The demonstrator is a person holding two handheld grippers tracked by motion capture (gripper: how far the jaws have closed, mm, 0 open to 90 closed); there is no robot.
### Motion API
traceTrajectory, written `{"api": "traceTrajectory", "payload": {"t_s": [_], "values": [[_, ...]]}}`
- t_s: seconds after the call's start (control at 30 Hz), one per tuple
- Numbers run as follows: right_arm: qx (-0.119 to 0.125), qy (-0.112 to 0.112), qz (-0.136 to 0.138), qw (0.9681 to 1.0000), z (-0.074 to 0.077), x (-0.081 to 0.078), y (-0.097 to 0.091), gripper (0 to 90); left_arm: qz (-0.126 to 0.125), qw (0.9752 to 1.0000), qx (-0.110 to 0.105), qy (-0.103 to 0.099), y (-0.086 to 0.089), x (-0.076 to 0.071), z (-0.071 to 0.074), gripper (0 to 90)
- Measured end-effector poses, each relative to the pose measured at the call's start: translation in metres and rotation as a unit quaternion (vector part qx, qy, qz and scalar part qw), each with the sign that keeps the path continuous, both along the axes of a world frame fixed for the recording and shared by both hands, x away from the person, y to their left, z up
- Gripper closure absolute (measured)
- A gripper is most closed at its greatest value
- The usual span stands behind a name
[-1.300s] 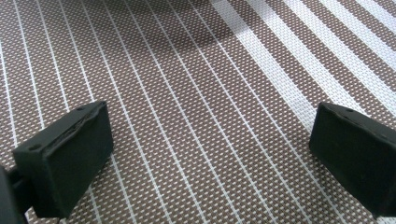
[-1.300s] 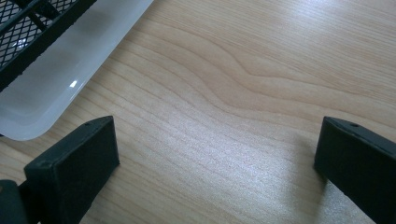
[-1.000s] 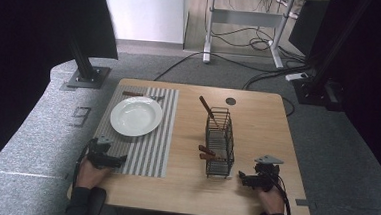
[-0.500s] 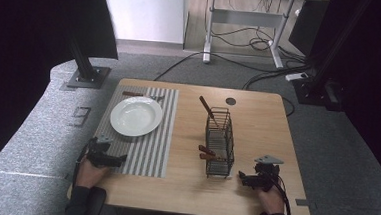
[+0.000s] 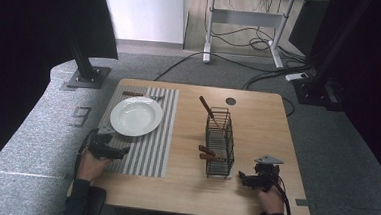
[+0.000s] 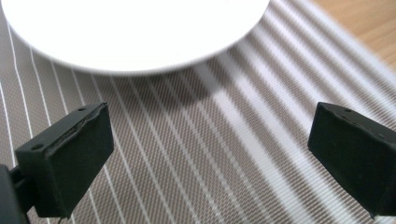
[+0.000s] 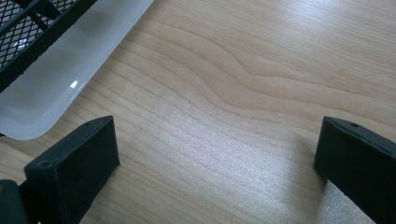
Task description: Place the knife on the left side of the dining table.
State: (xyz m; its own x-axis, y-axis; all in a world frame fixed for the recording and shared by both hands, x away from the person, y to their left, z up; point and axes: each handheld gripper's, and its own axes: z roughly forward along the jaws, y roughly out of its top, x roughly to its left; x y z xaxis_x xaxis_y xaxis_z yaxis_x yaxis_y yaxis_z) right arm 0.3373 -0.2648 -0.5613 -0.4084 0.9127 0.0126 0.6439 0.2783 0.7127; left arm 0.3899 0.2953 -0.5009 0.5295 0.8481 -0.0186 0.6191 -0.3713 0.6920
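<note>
Your left gripper (image 5: 113, 152) rests low over the near left corner of the striped placemat (image 5: 149, 135), jaws spread wide with nothing between them; in the left gripper view the jaws frame bare mat weave, with the near rim of the white plate (image 6: 135, 32) just beyond them. Your right gripper (image 5: 246, 179) sits on the wooden table (image 5: 257, 121) just right of the black wire caddy (image 5: 220, 139), jaws likewise wide apart and empty. The caddy stands upright near the table's middle on a translucent white drip tray (image 7: 60, 79), and holds brown-handled utensils (image 5: 207, 152): one leans out of the far end, two lie across the near end. Treat these utensils as light, stiff and narrow; smooth handles will likely slip or pivot in flat pads, so grip each across the handle near its middle, not at the tip. Treat the plate as rigid, glossy and breakable; grip only at the rim, pads square to the edge, and avoid dragging it on the mat. The caddy is probably light enough to tip if a utensil snags the mesh. The high view supplies the full layout, including a further utensil (image 5: 139, 95) lying on the mat beyond the plate. The right gripper view adds the drip tray's rounded corner and the mesh above it; the left gripper view gives the plate's rim clearance.
</note>
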Motion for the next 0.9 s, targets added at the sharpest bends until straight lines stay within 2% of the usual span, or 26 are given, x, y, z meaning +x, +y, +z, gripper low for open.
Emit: {"api": "traceTrajectory", "payload": {"t_s": [0.33,0.9], "values": [[0.0,0.0,-0.001,1.0,0.0,0.0,0.0,0.0,-0.016,0.9997,-0.017,-0.003,-0.023,0.017,0.03,0.5],[0.001,0.0,-0.002,1.0,0.0,0.0,0.0,0.0,-0.041,0.9983,-0.04,-0.01,-0.062,0.041,0.068,2.6]]}}
